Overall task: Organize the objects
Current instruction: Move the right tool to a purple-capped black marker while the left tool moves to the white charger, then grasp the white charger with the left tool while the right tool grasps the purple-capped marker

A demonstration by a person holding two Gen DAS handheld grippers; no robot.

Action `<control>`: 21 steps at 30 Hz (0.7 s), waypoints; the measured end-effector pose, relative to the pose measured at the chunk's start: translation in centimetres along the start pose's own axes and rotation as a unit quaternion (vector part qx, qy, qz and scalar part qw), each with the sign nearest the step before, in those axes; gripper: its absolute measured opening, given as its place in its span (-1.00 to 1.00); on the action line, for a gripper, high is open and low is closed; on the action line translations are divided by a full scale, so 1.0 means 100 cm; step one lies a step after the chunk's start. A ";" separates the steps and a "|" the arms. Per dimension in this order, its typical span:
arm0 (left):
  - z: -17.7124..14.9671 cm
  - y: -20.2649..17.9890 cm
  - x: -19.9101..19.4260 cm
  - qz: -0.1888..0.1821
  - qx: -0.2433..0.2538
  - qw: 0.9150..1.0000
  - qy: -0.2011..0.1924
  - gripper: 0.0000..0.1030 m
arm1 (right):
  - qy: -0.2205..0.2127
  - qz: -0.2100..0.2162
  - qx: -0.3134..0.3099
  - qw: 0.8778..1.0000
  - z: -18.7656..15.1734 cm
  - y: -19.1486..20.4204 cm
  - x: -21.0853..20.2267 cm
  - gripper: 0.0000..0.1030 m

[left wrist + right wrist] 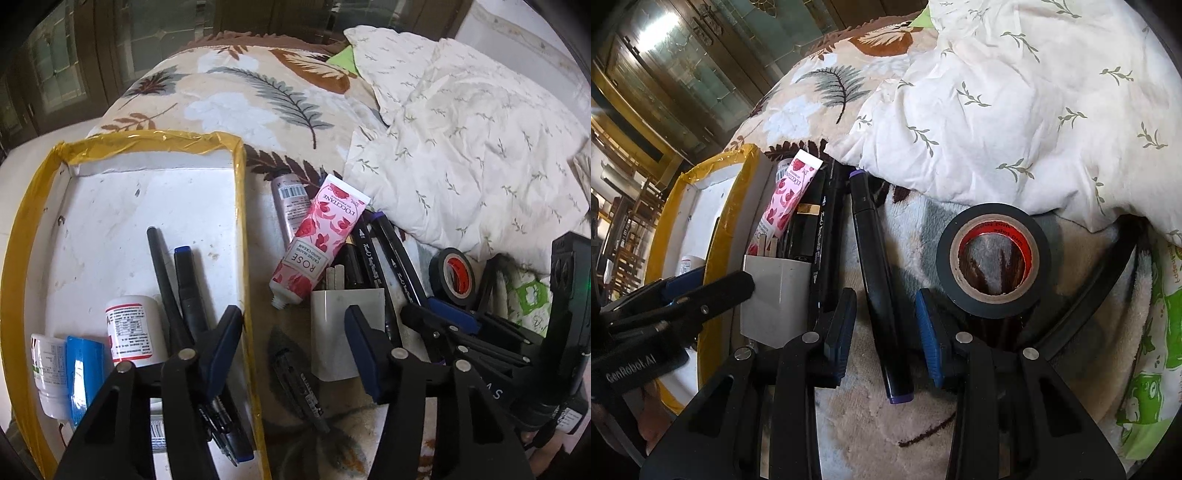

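Right gripper (886, 332), fingers apart and empty, straddles a purple-capped marker (877, 280) at frame centre on the bed blanket. Left gripper (291, 332) is spread too – over the yellow-edged tray (240, 206) wall. Closing carelessly might nudge the black tape roll (993, 260) just beside.

Yellow-taped white box (236, 206) at nine o'clock. Pink rose-patterned tube (317, 240) at centre. Black tape roll (993, 258), red core, at three o'clock. Black, purple-ended marker (882, 288). Leaf-print beige blanket (229, 92); white sprig-print quilt (1015, 103).
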State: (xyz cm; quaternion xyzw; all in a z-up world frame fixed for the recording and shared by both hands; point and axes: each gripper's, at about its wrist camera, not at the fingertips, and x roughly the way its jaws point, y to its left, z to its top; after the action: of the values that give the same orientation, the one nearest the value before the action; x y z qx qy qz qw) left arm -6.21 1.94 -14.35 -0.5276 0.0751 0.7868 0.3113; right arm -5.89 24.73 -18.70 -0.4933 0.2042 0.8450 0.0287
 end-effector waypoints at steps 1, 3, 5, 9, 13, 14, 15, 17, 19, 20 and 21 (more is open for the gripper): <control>0.000 0.001 0.000 -0.001 -0.002 1.000 0.000 0.08 | 0.000 -0.001 0.000 1.000 0.000 0.000 0.000 -0.33; 0.000 0.001 -0.001 0.000 0.000 1.000 0.000 0.08 | 0.001 -0.004 -0.001 1.000 0.000 0.002 0.001 -0.33; -0.001 0.001 -0.001 0.001 -0.001 1.000 -0.001 0.08 | 0.002 -0.007 -0.003 1.000 0.001 0.003 0.001 -0.33; 0.000 0.002 -0.001 0.000 -0.003 1.000 0.001 0.08 | 0.002 -0.006 -0.002 1.000 0.001 0.002 0.001 -0.33; 0.001 0.002 -0.001 -0.001 -0.007 1.000 0.001 0.08 | 0.004 -0.009 -0.004 1.000 0.002 0.003 0.001 -0.33; 0.001 0.003 -0.001 -0.002 -0.008 1.000 0.001 0.08 | 0.004 -0.009 -0.003 1.000 0.002 0.003 0.001 -0.33; 0.001 0.003 -0.001 -0.003 -0.009 1.000 0.000 0.06 | 0.005 -0.008 -0.003 1.000 0.002 0.003 0.001 -0.33; 0.001 0.004 -0.001 -0.002 -0.011 1.000 -0.002 0.02 | 0.005 -0.008 -0.003 1.000 0.001 0.003 0.001 -0.33; 0.001 0.005 -0.001 -0.001 -0.013 1.000 -0.001 -0.04 | 0.004 -0.009 -0.003 1.000 0.001 0.003 0.001 -0.33; 0.002 0.006 -0.002 0.001 -0.015 1.000 -0.002 -0.14 | 0.005 -0.010 -0.005 1.000 0.001 0.003 0.001 -0.33; 0.002 0.008 -0.002 0.004 -0.017 1.000 -0.003 -0.30 | 0.004 -0.010 -0.005 1.000 0.001 0.003 0.001 -0.33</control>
State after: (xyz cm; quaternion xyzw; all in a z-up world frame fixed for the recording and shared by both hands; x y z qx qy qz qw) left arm -6.77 1.33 -14.23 -0.5299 0.0624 0.7909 0.2995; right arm -6.13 24.48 -18.62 -0.4993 0.1947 0.8436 0.0340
